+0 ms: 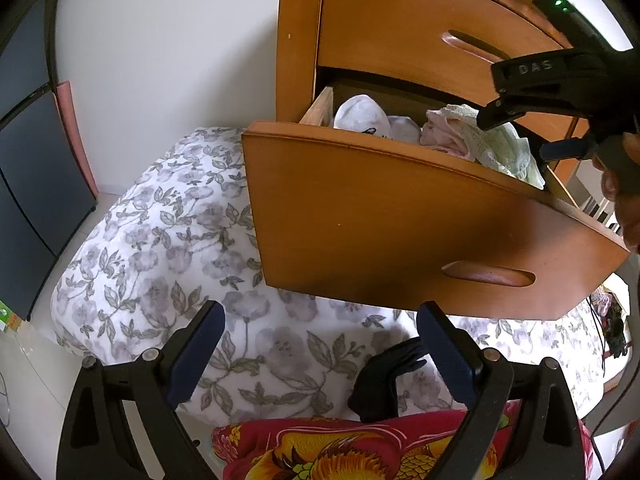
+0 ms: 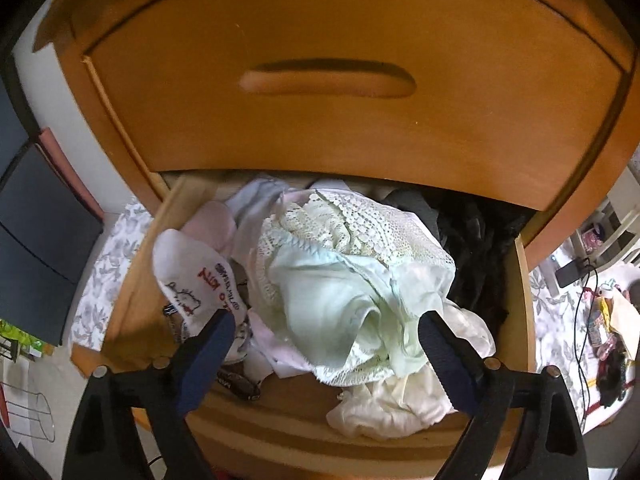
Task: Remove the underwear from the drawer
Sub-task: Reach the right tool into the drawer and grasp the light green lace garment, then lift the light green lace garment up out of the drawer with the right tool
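Underwear [image 2: 352, 280] heaped mid-drawer [image 2: 132, 280]; right gripper [image 2: 326, 334] fingers wide, straddling it, empty. Risk: sock [image 2: 196, 276] beside it snags.

The open drawer [image 2: 152, 292] of the wooden chest [image 1: 400, 20] carries the clothes. A white sock [image 2: 192, 276] with printed red and dark marks is laid at the drawer's left side. Beside the sock, toward the middle, a pale green lace-trimmed underwear [image 2: 352, 276] is heaped on top of the pile. A cream white garment [image 2: 400, 404] is spread at the drawer's front edge, below the green piece. Dark clothes [image 2: 472, 236] are packed at the drawer's right side.

Beneath the drawer, a bed with a grey floral cover [image 1: 168, 232] is seen; a black glove [image 1: 384, 384] and a red and yellow patterned cloth [image 1: 340, 452] are laid on it.
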Demonstrator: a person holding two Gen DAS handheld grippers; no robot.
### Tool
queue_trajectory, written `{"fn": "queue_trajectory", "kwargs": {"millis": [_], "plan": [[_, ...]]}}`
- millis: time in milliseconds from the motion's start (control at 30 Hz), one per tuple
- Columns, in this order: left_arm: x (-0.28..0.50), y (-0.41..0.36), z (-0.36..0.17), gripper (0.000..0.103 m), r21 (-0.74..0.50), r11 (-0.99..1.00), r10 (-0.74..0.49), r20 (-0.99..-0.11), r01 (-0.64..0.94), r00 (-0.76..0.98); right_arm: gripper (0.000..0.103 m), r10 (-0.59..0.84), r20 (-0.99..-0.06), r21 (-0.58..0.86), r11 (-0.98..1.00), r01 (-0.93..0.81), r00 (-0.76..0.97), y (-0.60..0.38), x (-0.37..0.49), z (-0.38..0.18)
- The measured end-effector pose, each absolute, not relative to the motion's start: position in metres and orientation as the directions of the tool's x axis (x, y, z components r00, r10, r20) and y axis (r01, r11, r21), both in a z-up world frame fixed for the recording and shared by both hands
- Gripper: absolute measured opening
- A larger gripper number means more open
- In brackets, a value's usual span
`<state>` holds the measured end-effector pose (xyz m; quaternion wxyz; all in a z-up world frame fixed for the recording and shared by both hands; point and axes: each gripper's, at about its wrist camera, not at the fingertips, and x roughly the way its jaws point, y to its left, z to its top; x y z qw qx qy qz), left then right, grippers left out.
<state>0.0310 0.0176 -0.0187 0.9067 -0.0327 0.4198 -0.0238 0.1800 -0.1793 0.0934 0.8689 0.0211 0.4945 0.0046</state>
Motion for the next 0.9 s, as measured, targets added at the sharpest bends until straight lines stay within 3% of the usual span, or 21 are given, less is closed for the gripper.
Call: {"fn": "queue_trajectory", "kwargs": {"millis": [167, 500, 700, 900], "plan": [[0.032, 0.017, -0.019, 0.097, -0.081, 0.996, -0.075, -0.762, 0.019, 0.643, 0.079, 0.017, -0.870, 0.043, 0.998, 0.042, 0.493, -0.182, 0.187, 0.083], [0.033, 0.019, -0.022, 0.097, -0.095, 0.995, -0.090, -0.771, 0.026, 0.631, 0.028, 0.036, -0.867, 0.081, 0.994, 0.068, 0.497, -0.197, 0.181, 0.080], [0.035, 0.020, -0.024, 0.097, -0.109, 0.994, -0.100, -0.778, 0.024, 0.620, 0.014, 0.036, -0.843, 0.086, 0.994, 0.068, 0.537, -0.209, 0.169, 0.095], [0.036, 0.019, -0.025, 0.097, -0.105, 0.994, -0.099, -0.784, 0.026, 0.613, 0.011, 0.037, -0.802, 0.091, 0.994, 0.061, 0.596, -0.223, 0.154, 0.122]]}}
